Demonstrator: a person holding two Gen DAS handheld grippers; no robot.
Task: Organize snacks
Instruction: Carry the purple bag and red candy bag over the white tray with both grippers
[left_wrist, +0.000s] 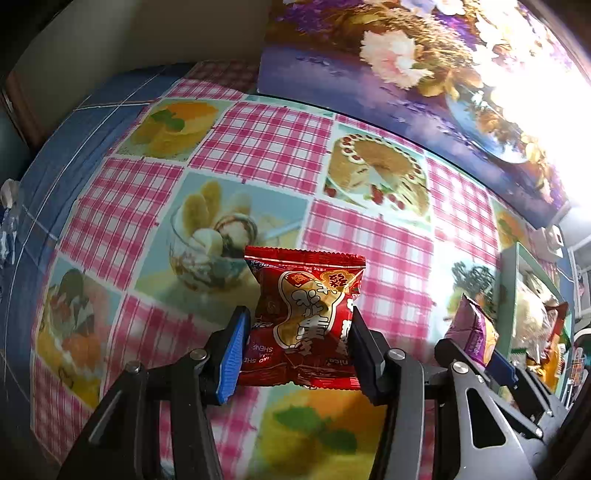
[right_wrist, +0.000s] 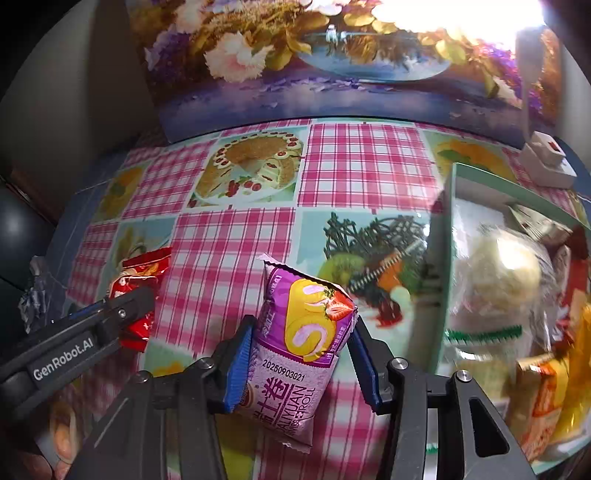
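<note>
My left gripper is shut on a red snack packet and holds it above the table. The same packet and the left gripper show at the left of the right wrist view. My right gripper is shut on a purple Swiss-roll packet, held above the table just left of the green box. That packet and the right gripper show at the right of the left wrist view.
The green box at the right holds several wrapped snacks, including a white bun and an orange packet. A flower picture stands along the table's back. A white power strip lies at the back right.
</note>
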